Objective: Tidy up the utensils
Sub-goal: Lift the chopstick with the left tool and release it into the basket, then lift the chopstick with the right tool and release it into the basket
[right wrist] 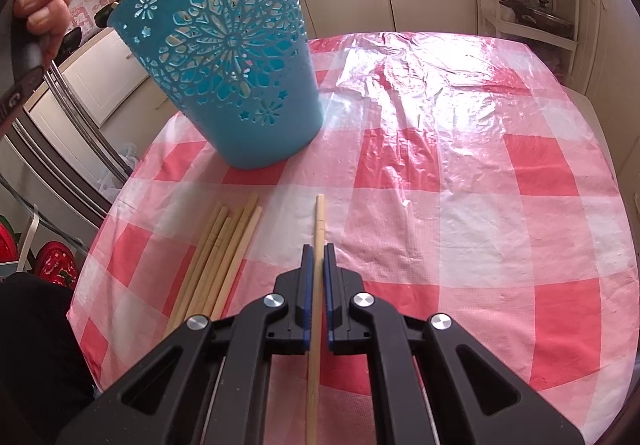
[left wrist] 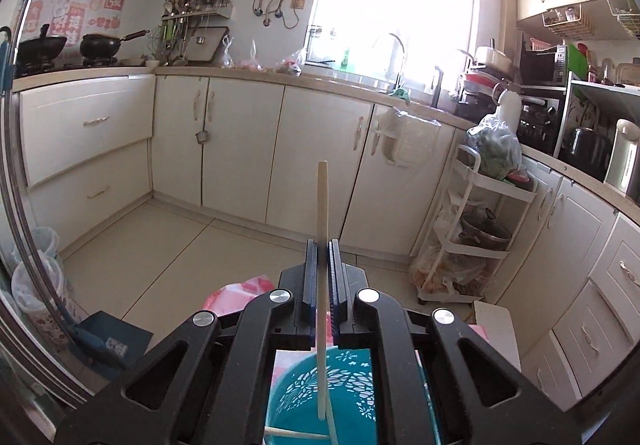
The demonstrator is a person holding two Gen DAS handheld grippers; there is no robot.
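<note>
My left gripper is shut on a pale wooden chopstick and holds it upright above the teal perforated basket; another chopstick lies inside the basket. My right gripper is shut on a chopstick, low over the red-and-white checked tablecloth. Several more chopsticks lie in a bundle to its left. The teal basket stands at the far left of the table.
The person's hand holds the left gripper's handle beside the basket. White kitchen cabinets ring the room. A white storage cart with pots and bags stands to the right. The table edge runs close to the chopstick bundle.
</note>
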